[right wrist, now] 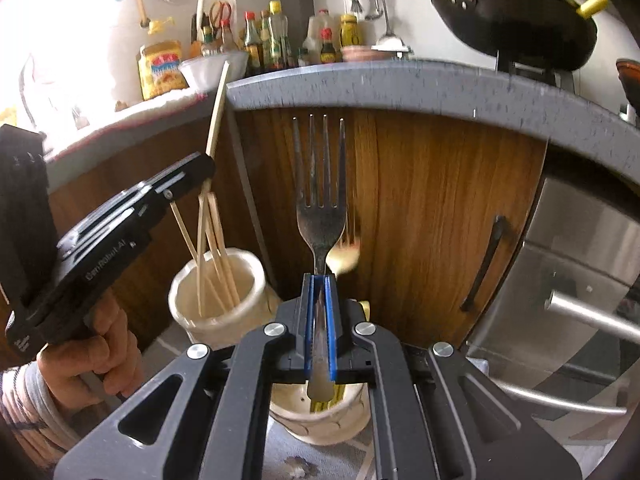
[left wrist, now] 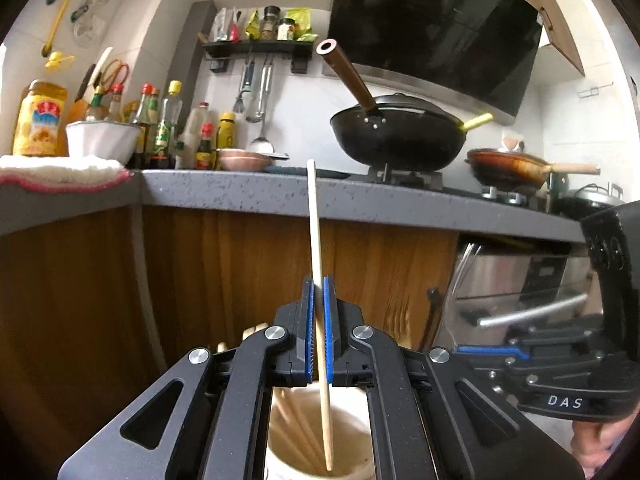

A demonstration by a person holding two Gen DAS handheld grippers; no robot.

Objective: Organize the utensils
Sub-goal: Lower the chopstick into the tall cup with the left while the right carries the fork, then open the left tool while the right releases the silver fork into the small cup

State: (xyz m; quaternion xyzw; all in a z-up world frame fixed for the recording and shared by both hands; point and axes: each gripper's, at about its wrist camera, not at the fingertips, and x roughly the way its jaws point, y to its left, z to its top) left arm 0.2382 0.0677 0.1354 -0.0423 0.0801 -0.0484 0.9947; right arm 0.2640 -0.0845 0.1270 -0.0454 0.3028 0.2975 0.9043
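1. The left gripper (left wrist: 319,330) is clamping its blue pads on a single wooden chopstick (left wrist: 316,240), holding it near mid-length, with the lower tip hanging inside the cream chopstick holder (right wrist: 218,296) among the other chopsticks (right wrist: 212,248)
2. The right gripper (right wrist: 319,330) is pinching the handle of a metal fork (right wrist: 320,196), tines pointing up, with the handle end sitting over a second cream cup (right wrist: 320,416)
3. The chopstick is looking light, thin and stiff, and likely to pivot between the pads; a grip near the middle is probably keeping it steadiest
4. The fork is looking heavier, rigid and smooth, so it may be sliding if held loosely; the flat handle is the sensible place to hold
5. Both cups are appearing ceramic, hence breakable and easy to tip
6. A golden spoon (right wrist: 344,258) is showing blurred just behind the fork's neck
7. The grey countertop edge (right wrist: 400,84) and wooden cabinet door (right wrist: 440,220) are standing close ahead, and the two grippers are working near each other, so crowding is the likely hazard
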